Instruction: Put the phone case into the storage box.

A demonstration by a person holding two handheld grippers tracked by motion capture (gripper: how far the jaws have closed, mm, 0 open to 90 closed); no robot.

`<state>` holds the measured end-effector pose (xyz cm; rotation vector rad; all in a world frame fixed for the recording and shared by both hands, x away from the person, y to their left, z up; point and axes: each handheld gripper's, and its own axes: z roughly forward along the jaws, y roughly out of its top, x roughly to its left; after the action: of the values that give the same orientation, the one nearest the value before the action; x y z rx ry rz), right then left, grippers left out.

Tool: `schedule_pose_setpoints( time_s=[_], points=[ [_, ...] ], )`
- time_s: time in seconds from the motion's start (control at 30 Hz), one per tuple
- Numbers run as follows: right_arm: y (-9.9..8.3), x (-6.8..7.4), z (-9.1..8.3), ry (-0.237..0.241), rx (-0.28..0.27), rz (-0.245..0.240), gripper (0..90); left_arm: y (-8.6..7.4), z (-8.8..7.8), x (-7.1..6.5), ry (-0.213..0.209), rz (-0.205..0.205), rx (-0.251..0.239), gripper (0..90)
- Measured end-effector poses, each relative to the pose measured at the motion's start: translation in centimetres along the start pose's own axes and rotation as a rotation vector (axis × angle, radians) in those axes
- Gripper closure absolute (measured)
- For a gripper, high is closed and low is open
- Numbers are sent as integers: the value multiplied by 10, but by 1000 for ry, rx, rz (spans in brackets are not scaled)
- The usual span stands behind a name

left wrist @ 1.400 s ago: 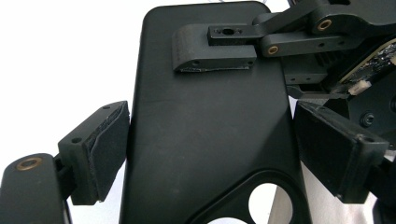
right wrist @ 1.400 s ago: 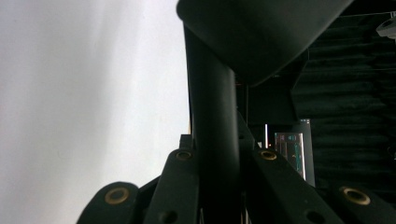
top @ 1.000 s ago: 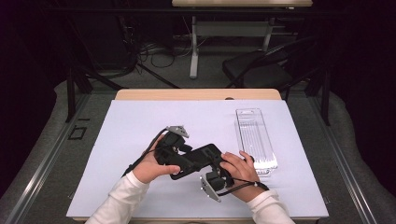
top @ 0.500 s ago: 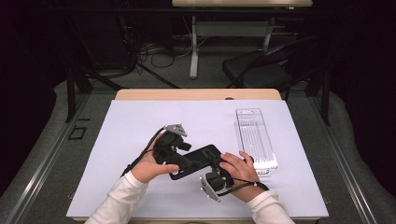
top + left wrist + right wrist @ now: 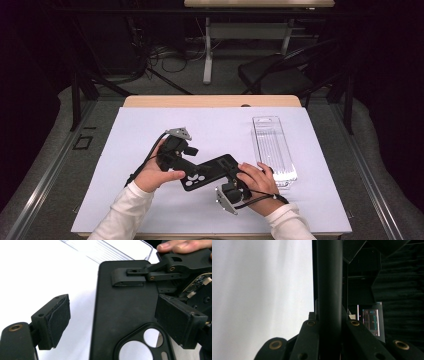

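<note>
- Your right gripper [image 5: 235,181] sits at the near right of the table [image 5: 310,200], its jaws clamped tight on one end of the black phone case [image 5: 207,171]. In the right gripper view the case runs edge-on straight up between the jaws, which press on it from both sides.
- Your left gripper [image 5: 186,161] is at the left end of the case, near the middle of the table. Its jaws stand wide apart with the case between them.
- In the left gripper view, the pad [image 5: 58,319] on the left is well clear of the case edge, with white table showing in the gap. The pad [image 5: 178,321] on the right sits just beside the case's other edge; you cannot tell whether it touches.
- The phone case [image 5: 122,312] is held just above the table, slanting from the near left up to the right, with its camera cut-outs [image 5: 133,346] at the end by your left gripper.
- In the left gripper view, one jaw of the right gripper lies flat on the far end of the case.
- A clear plastic tray [image 5: 273,150] lies on the table at the far right, just beyond your right hand [image 5: 257,179].
</note>
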<state>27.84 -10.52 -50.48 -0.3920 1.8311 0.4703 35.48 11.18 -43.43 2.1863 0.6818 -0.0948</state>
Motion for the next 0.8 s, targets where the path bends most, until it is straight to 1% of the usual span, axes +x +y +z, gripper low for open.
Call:
schedule_pose_setpoints(
  time_s=[0.1, 0.17, 0.3, 0.43, 0.53, 0.8],
  points=[
    [-1, 0, 0, -2, -1, 6, 864, -1, -3, 3, 9, -7, -16, 138],
    [-1, -1, 0, -3, -3, 13, 864, -1, -6, 5, 20, -9, -18, 142],
    [-2, -1, -1, -4, 0, 15, 864, -2, -9, 9, 63, -5, -17, 150],
    [-2, -2, -1, -5, -1, 16, 864, -3, -10, 14, 94, -19, -21, 153],
    [-3, -2, -1, -6, 1, 17, 864, -4, -12, 16, 101, -27, -26, 153],
    [-4, -3, -2, -12, 1, 25, 863, -6, -16, 22, 119, -35, -40, 155]
  ],
)
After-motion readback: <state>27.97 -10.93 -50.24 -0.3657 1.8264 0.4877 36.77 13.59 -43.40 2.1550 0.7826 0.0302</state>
